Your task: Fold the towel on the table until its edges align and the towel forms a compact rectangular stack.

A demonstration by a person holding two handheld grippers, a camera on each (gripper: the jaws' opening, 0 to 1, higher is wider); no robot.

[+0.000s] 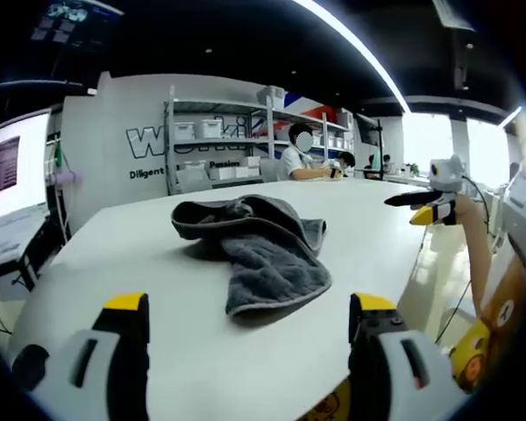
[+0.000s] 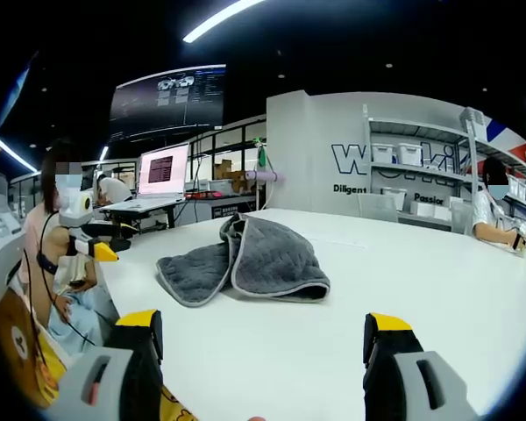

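The grey towel (image 1: 250,250) is lying crumpled mid-surface (image 1: 158,289), straight ahead of both grippers and touching neither. The left gripper (image 1: 245,338) and right gripper (image 2: 263,351) are hovering with jaws wide and empty (neither looks clearly nearer), the towel's long axis running between them.
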